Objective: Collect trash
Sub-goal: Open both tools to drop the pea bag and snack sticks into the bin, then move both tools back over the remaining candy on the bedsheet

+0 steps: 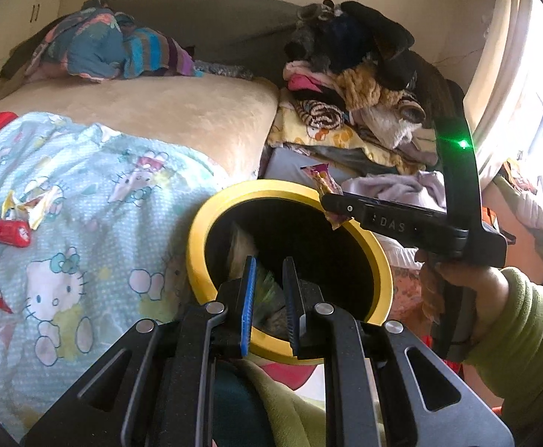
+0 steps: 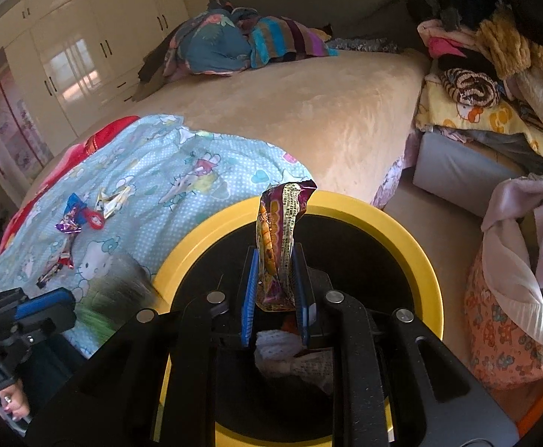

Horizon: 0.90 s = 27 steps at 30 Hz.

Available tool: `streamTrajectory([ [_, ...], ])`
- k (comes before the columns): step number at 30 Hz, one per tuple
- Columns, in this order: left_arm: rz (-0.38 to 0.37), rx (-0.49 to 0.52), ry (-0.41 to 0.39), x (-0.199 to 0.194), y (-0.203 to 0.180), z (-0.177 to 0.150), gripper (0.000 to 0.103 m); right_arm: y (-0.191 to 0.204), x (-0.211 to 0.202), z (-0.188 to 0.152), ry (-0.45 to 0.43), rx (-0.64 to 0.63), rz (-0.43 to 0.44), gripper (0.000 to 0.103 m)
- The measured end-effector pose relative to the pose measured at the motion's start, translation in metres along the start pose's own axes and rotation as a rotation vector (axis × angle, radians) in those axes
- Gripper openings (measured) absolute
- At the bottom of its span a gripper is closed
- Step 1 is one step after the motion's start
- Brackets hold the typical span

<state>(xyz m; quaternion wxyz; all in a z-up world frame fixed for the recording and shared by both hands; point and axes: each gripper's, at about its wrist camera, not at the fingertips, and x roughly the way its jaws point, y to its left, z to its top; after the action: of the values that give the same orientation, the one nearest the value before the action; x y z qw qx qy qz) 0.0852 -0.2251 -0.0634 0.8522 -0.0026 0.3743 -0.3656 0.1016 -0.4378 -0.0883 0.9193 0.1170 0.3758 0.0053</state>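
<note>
Here the bed (image 2: 308, 111) is filling most of both views, with a Hello Kitty quilt (image 2: 152, 171) lying across its near end. Beside it a yellow-rimmed bin (image 2: 413, 246) is standing, black inside. The right hand-held gripper (image 2: 275, 294) is hanging directly above the bin's mouth, pinching a purple and gold snack wrapper (image 2: 278, 238) by its lower end, so the wrapper's long axis is standing upright over the opening. The left hand-held gripper (image 1: 267, 305) is pointing into the bin from the near rim, its jaws standing apart with nothing clearly between them; some greenish litter (image 1: 247, 249) is probably already lying inside. More candy wrappers (image 2: 81, 223) are waiting on the quilt, well left of the bin, nearer the left hand.
</note>
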Motion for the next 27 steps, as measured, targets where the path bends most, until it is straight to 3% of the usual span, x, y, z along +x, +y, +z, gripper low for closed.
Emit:
streamTrajectory([
  [8, -0.007, 0.012, 0.045, 0.025, -0.004, 0.003, 0.014, -0.009, 0.009, -0.004, 0.031, 0.024, -0.016, 0.018],
  [12, -0.004, 0.0, 0.052, 0.028, -0.001, 0.0, 0.017, -0.011, 0.014, -0.007, 0.054, 0.033, -0.014, 0.033],
  [14, 0.001, -0.01, 0.049, 0.027, 0.001, 0.0, 0.032, -0.013, 0.016, -0.009, 0.06, 0.048, -0.015, 0.039],
  [15, 0.007, -0.016, 0.042, 0.026, 0.003, 0.0, 0.045, -0.014, 0.016, -0.01, 0.06, 0.052, -0.016, 0.042],
  [20, 0.035, -0.041, 0.012, 0.019, 0.01, 0.002, 0.069, -0.014, 0.014, -0.008, 0.046, 0.061, -0.029, 0.051],
  [22, 0.046, -0.051, 0.002, 0.016, 0.013, 0.003, 0.086, -0.014, 0.012, -0.007, 0.033, 0.066, -0.037, 0.057],
  [25, 0.062, -0.062, -0.02, 0.01, 0.017, 0.005, 0.096, -0.012, 0.009, -0.006, 0.014, 0.063, -0.049, 0.064],
  [27, 0.081, -0.065, -0.037, 0.006, 0.02, 0.005, 0.096, -0.009, 0.008, -0.005, 0.004, 0.054, -0.055, 0.068],
])
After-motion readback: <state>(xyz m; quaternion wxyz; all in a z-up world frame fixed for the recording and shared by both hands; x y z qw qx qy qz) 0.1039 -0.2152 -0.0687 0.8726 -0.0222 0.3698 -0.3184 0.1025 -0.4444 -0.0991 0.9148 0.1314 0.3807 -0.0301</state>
